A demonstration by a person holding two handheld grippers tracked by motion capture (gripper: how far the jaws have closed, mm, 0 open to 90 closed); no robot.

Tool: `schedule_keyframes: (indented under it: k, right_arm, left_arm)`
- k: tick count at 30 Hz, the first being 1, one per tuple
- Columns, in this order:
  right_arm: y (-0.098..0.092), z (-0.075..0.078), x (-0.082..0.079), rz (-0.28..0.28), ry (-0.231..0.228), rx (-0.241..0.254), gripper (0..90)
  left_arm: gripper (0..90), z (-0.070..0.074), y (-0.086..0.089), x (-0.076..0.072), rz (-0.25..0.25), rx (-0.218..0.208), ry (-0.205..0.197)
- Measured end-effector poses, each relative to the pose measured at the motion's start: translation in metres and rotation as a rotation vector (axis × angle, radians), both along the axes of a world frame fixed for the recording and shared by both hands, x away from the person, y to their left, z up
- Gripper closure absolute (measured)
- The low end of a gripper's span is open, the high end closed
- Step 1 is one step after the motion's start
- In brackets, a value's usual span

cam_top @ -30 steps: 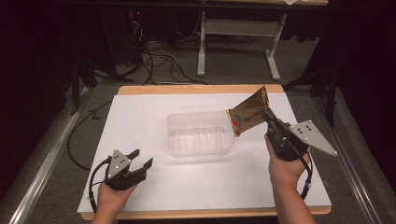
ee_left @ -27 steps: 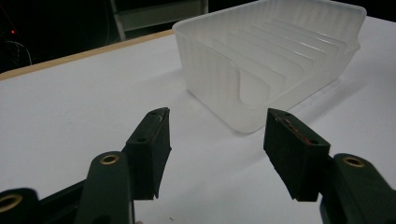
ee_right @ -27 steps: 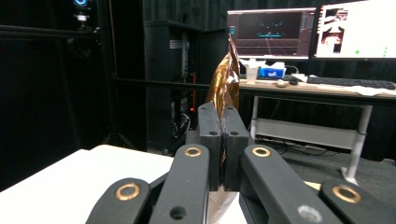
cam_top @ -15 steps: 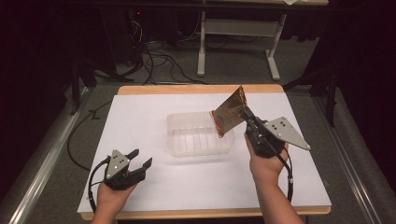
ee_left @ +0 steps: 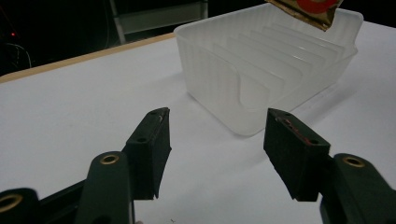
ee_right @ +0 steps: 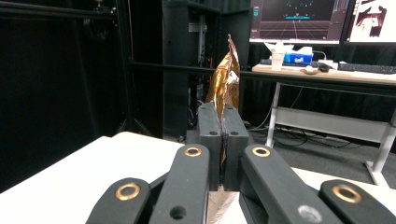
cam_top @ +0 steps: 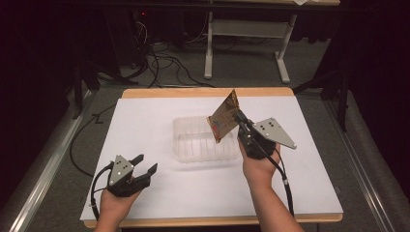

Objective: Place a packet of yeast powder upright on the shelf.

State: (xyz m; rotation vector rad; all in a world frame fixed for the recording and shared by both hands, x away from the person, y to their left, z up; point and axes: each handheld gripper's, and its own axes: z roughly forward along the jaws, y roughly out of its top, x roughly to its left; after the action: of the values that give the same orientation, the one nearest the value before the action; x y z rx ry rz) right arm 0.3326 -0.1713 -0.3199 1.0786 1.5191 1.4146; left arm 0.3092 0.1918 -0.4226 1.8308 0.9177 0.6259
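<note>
A gold foil packet with a red mark hangs tilted above the right end of a clear plastic slotted bin, pinched at its edge by my right gripper, which is shut on it. In the right gripper view the gold foil packet stands edge-on between the closed jaws. My left gripper rests open near the table's front left, pointing toward the bin. In the left gripper view the slotted bin lies ahead, a corner of the foil packet above it, and nothing sits between the open left gripper.
The bin stands mid-table on a white sheet over a wooden-edged table. Cables and a desk frame lie on the floor beyond. A far desk with monitors appears in the right gripper view.
My right gripper has carried the foil packet leftward, from beside the bin's right end to over it. The left gripper has stayed put, open.
</note>
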Motion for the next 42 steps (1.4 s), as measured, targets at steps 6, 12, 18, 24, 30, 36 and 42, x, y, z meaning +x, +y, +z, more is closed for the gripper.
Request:
schedule_keyframes:
  k: [6,12,18,24,30,36,42]
  right_arm:
    - [0.010,-0.008,0.007,-0.012,0.023,-0.014,90.0]
    - [0.018,-0.016,0.013,-0.021,0.042,-0.023,90.0]
    - [0.021,-0.020,0.015,-0.029,0.041,-0.032,90.0]
    - [0.022,-0.023,0.015,-0.041,0.051,-0.038,90.0]
    - [0.022,-0.024,0.015,-0.047,0.045,-0.039,90.0]
    - [0.025,-0.026,0.015,-0.038,0.054,-0.049,90.0]
    - [0.031,-0.028,0.015,-0.024,0.058,-0.060,90.0]
  left_arm:
    - [41.6,0.000,0.000,0.000,-0.005,0.002,0.000]
    - [41.7,0.000,-0.002,-0.001,-0.010,0.007,-0.004]
    - [41.7,0.000,-0.003,-0.001,-0.016,0.016,-0.006]
    - [41.7,0.000,-0.003,-0.001,-0.017,0.015,-0.005]
    - [41.7,-0.001,-0.004,-0.001,-0.020,0.020,-0.004]
    - [41.7,0.000,-0.004,-0.001,-0.024,0.022,-0.003]
    - [41.7,0.000,-0.005,-0.001,-0.028,0.023,-0.001]
